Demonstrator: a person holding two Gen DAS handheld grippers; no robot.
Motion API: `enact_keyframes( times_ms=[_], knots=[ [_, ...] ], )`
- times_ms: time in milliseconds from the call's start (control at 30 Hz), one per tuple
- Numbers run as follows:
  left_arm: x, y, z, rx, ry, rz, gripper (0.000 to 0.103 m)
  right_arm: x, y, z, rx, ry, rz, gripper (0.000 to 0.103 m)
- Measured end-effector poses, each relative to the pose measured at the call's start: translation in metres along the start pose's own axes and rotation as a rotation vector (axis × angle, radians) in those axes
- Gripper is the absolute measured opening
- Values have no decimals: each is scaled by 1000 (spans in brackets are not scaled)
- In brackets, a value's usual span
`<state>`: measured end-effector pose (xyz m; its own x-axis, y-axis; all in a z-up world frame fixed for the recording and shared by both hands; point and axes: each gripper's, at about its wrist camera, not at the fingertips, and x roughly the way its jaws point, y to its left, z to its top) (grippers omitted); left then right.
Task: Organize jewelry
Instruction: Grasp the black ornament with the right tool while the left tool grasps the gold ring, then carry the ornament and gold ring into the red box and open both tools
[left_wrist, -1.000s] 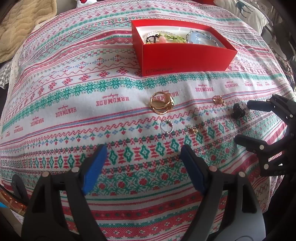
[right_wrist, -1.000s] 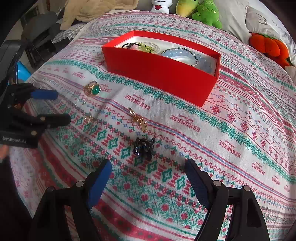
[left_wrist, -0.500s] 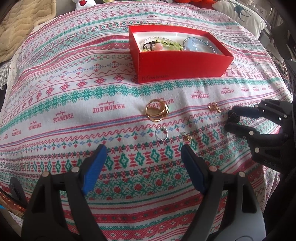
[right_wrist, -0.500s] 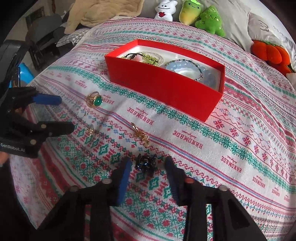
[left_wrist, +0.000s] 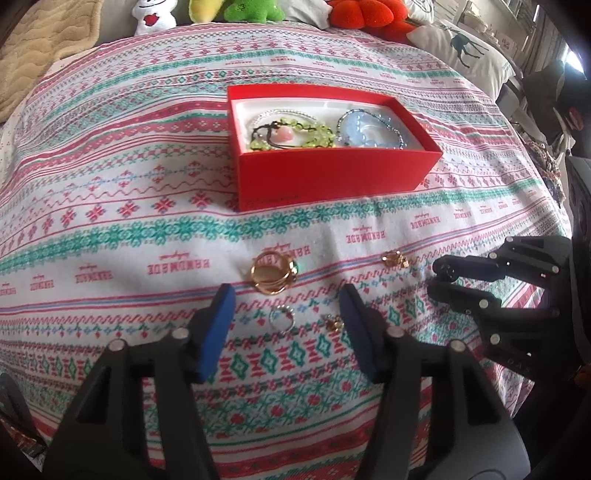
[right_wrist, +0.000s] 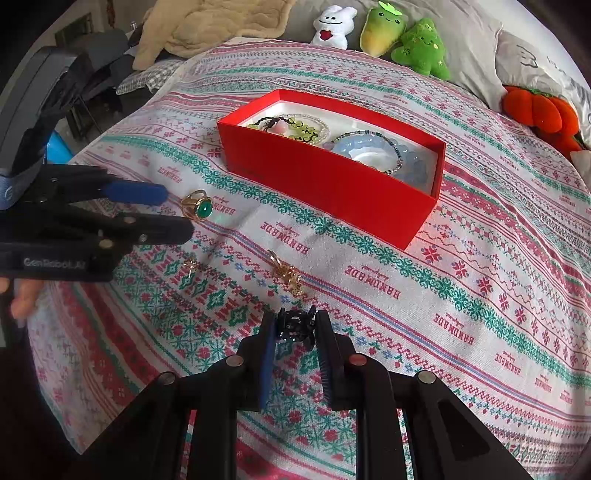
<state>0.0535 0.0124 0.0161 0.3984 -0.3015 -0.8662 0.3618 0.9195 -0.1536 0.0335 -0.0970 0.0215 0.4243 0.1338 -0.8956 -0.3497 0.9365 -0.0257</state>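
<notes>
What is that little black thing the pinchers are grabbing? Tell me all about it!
It looks like a small black hair claw clip, glossy like plastic, with curved prongs. It sits at the tips of the right gripper, one blue-padded finger pressing each side as the fingers close. It rests on the patterned cloth, just below a gold trinket and apart from the red box.

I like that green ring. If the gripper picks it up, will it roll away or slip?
The green ring looks like smooth, shiny metal, so it may slip from the pads. Its big stone probably stops it rolling far. It lies on soft cloth, which should hold it still.
</notes>
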Motion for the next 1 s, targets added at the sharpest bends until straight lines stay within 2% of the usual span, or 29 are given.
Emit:
enact_keyframes(
  times_ms=[67,200,367,600,1000],
  knots=[
    [4,-2,2,3,3,-1,50,0,-1,0,3,3,-3,21],
    [12,-4,4,3,15,18,45,0,-5,-2,14,10,-7,21],
    [19,-2,5,0,21,41,32,1,-9,-2,19,19,-8,21],
    [23,-7,8,31,16,76,32,2,-8,-2,22,26,-12,21],
    [13,-9,8,28,1,76,32,-3,-12,2,38,8,-16,21]
  ],
)
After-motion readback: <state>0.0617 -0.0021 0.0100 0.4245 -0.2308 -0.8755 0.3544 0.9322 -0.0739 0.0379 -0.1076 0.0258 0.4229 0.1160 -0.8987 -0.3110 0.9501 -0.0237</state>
